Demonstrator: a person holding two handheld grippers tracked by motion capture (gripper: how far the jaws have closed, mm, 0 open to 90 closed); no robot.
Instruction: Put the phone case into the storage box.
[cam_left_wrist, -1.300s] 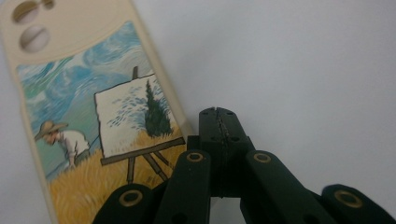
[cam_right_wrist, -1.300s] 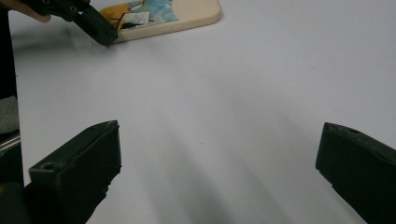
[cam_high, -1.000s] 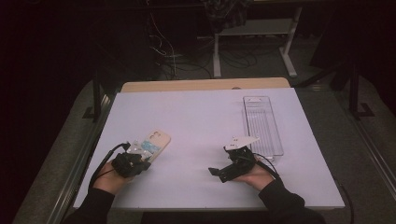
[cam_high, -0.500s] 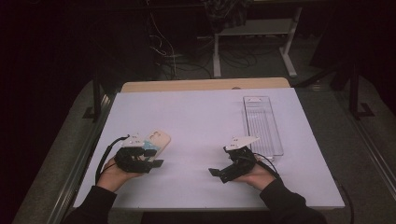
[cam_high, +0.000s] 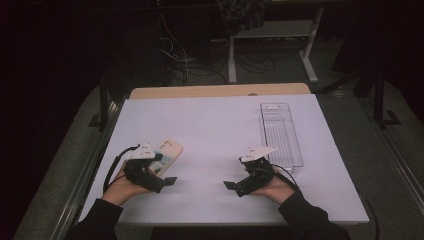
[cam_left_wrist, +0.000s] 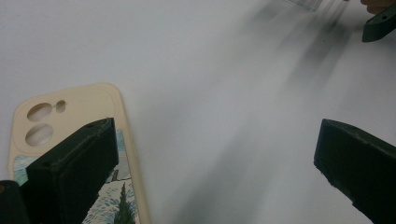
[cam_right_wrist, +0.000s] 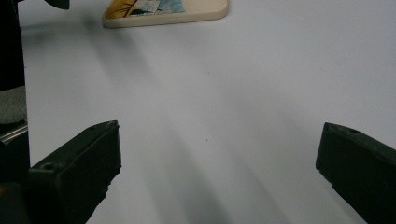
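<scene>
left tool (cam_left_wrist: 215, 154) agape — over phone case (cam_left_wrist: 79, 116) | right tool (cam_right_wrist: 219, 163) agape

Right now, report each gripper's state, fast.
Left gripper: open, holding nothing; one jaw over the phone case.
Right gripper: open, holding nothing, above the bare white table.

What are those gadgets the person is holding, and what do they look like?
Two handheld grippers, both black. The left gripper and the right gripper each carry a pale three-cornered plate on top and trail a black cable. Each has two blocky black jaws, seen in the gripper views. The person wears dark long sleeves.
</scene>
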